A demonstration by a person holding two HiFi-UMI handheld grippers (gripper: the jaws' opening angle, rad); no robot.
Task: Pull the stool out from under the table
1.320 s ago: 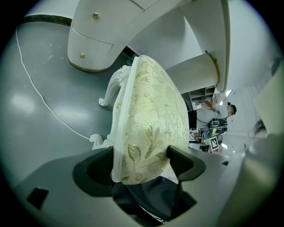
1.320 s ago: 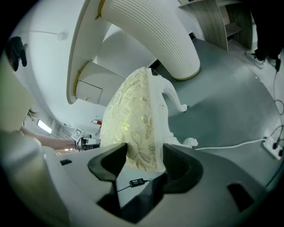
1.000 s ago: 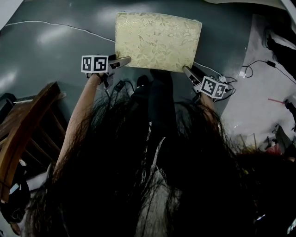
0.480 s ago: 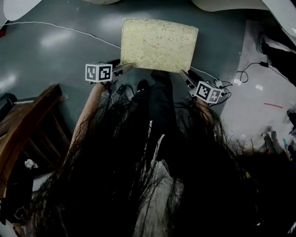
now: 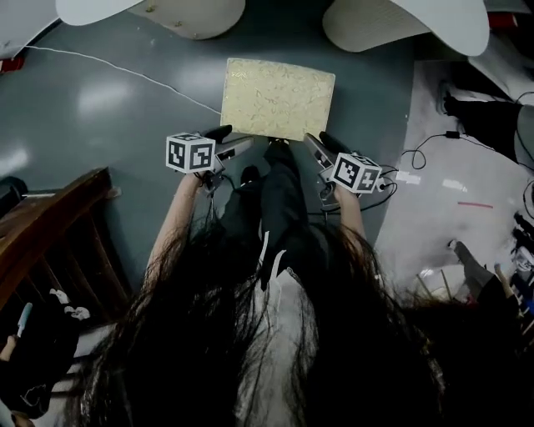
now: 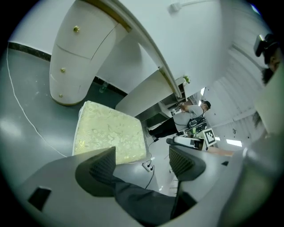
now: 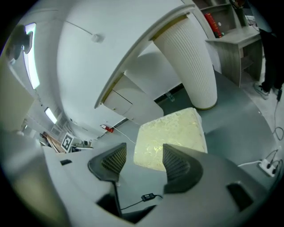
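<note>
The stool point(image 5: 278, 98), with a cream floral cushion top, stands on the grey floor out in front of the white table point(image 5: 434, 21). My left gripper point(image 5: 232, 139) hangs just off its near left corner, open, with nothing between the jaws. My right gripper point(image 5: 317, 142) is open too, just short of the near right corner. In the left gripper view the stool point(image 6: 108, 133) lies beyond the open left gripper point(image 6: 142, 163). The right gripper view shows the stool point(image 7: 171, 135) past the empty right gripper point(image 7: 142, 160).
White table pedestals point(image 5: 192, 12) point(image 7: 191, 62) stand behind the stool. A wooden chair point(image 5: 50, 225) is at my left. Cables and a power strip point(image 5: 405, 175) lie on the floor at right. The person's dark trouser leg point(image 5: 279, 192) is between the grippers.
Both grippers were at the stool's near corners and have come off it and drawn back. The view has risen, so the stool looks smaller and the table shows above it.
</note>
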